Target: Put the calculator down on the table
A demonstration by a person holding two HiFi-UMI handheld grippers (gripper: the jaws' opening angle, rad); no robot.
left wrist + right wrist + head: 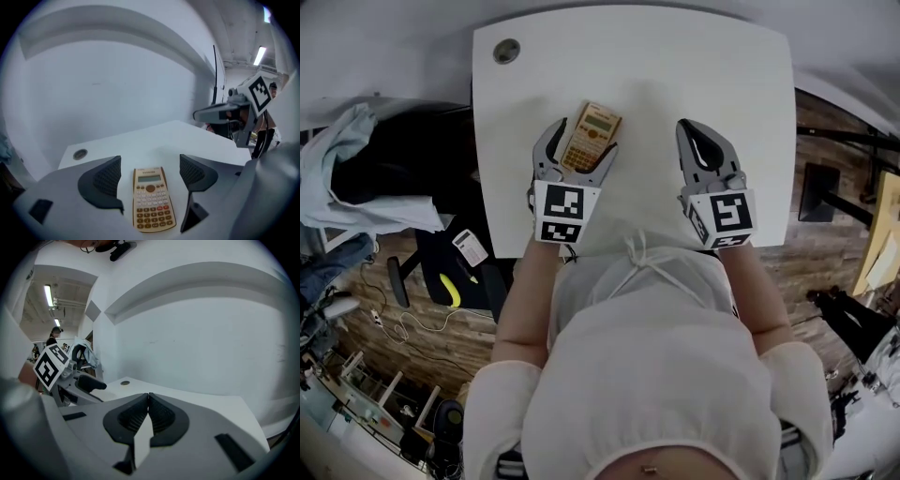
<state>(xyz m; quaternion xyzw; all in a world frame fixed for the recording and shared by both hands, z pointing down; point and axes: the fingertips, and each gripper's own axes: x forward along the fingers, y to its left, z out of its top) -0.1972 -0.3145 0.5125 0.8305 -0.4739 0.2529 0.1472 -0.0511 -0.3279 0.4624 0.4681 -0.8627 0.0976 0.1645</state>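
Observation:
A gold-coloured calculator lies flat on the white table, keys up. My left gripper is open with its jaws either side of the calculator, and a gap shows between each pad and the calculator's edges. The left gripper sits low over the tabletop. My right gripper hovers over the table to the right of the calculator, shut with nothing between its pads. In the right gripper view the right gripper has its jaws pressed together, and the left gripper shows at the left.
A round cable grommet sits at the table's far left corner. Left of the table are a dark chair with clothes and cables on the wooden floor. A wall stands behind the table.

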